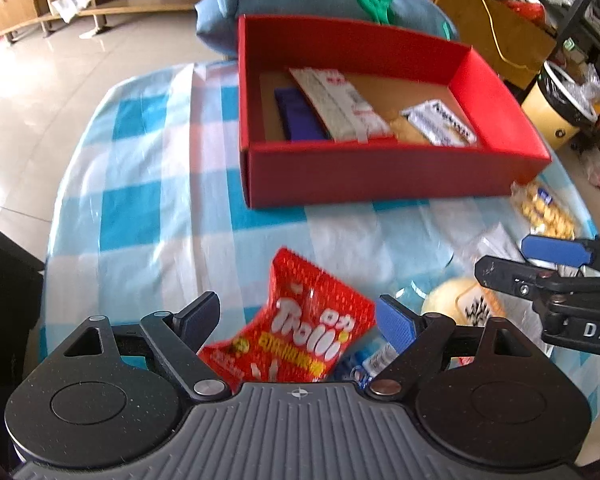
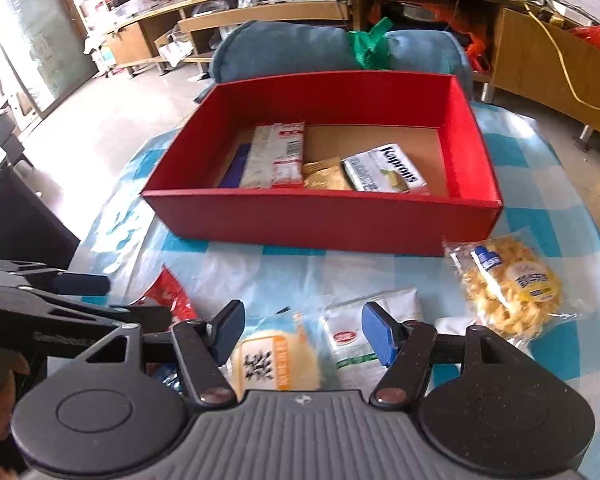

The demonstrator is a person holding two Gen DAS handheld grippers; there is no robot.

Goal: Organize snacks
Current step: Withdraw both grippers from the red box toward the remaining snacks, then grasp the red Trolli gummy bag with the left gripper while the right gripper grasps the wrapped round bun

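Snacks are split between two spots right now: a few packs already sit flat inside the red box (image 2: 320,216) at the far side of the table (image 1: 140,200), and the rest lie loose on the checked cloth in front of it; the red gummy bag (image 1: 300,320) is right under the left gripper (image 1: 296,320), lying between its spread jaws with nothing pressing on it, its long axis running roughly away from the camera toward the box, so I'd guess a straight drop and a pinch across the width does it; the right gripper (image 2: 304,332) hangs over the round yellow bun pack (image 2: 276,364) with the white sachet (image 2: 364,320) just beside it, jaws partly apart and not squeezing anything either; the bun sits more toward its left finger than dead centre, so a small sideways nudge looks needed first; the clear bag of yellow puffs (image 2: 508,288) lies off to the right near the box corner, closer to the right hand; surface is a wrinkly blue-and-white cloth, a bit shiny, so packs may slide; behind the table there's a blue cushion (image 2: 300,52), wooden shelving (image 2: 260,8) and a pale tiled floor.
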